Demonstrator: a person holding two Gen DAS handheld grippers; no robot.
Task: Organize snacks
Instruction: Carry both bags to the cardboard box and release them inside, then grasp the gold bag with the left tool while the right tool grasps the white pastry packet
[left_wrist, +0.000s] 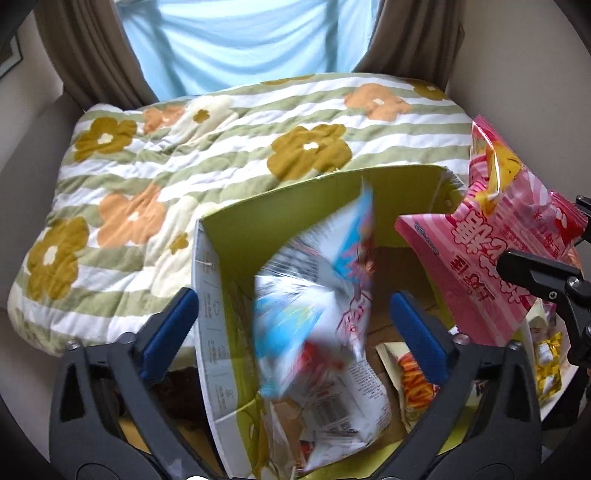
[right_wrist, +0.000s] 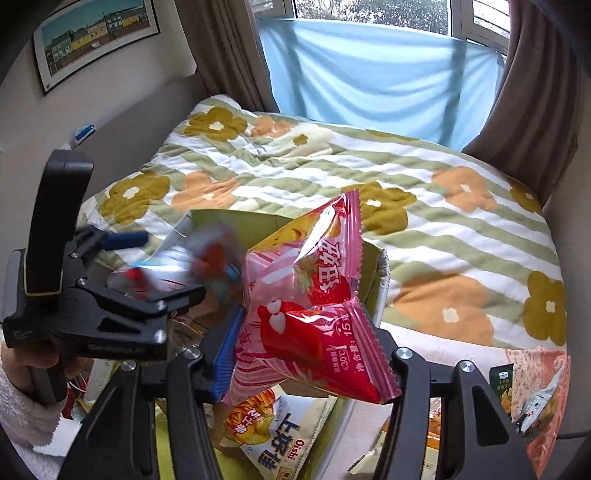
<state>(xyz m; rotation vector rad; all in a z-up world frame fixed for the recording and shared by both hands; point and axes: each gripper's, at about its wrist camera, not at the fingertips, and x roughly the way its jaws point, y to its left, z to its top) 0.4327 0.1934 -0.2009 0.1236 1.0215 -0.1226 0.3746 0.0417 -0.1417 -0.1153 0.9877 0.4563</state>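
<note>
Snacks are going into the green cardboard box (left_wrist: 314, 206) right now. The left hand-held gripper (left_wrist: 295, 328) is standing wide, and the blue-and-white snack bag (left_wrist: 325, 332) between its blue pads is blurred and looks to be dropping loose into the box, no pad pressing on it. The right hand-held gripper (right_wrist: 310, 354) is clamped narrow on the pink strawberry snack packet (right_wrist: 314, 306), holding it just above the box's near-right corner.

My read for doing this well: the pink packet wants carrying further in over the opening before letting go, since it is hanging partly over the rim. The Oishi chip bag (right_wrist: 280, 439) is already lying in the bottom, so there is room on top of it.

Both tools are crowding 1 opening; the left one is sitting just beside the pink packet, so pulling it away first seems wise. The floral quilt (left_wrist: 221, 147) beyond is offering open space.
</note>
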